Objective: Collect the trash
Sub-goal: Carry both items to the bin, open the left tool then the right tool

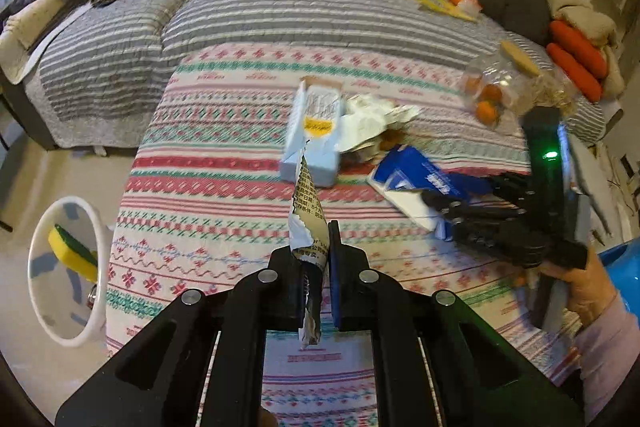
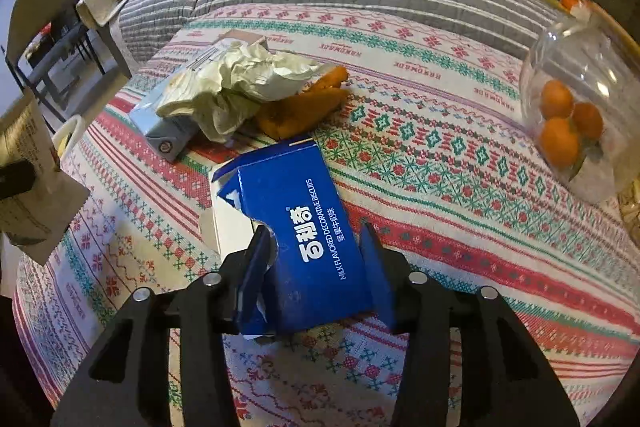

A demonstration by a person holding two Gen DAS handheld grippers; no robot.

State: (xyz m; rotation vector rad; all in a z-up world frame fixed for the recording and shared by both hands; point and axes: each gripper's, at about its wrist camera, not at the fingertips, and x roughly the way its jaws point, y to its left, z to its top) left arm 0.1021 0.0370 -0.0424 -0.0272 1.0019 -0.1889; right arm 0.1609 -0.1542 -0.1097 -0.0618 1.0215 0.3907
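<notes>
Cardboard, thin and torn open at one end: blue biscuit box (image 2: 296, 227) lying near the front edge of the bed (image 2: 460, 163), straddled by the right tool (image 2: 318, 259), fingers either side of its width and seemingly just touching, not yet crushing. Probably empty and light, walls likely to buckle under a hard squeeze; best taken across the intact lower half, away from the ragged tear. Left tool (image 1: 310, 255) nearly closed, pinching a torn foil wrapper strip (image 1: 306, 203), limp and slick, prone to slipping. Farther toward mid-bed: pale blue carton (image 2: 168, 131), crumpled paper (image 2: 240, 87), orange peel (image 2: 308, 103). White bin (image 1: 68, 267) on the floor beside the bed's left edge.
</notes>
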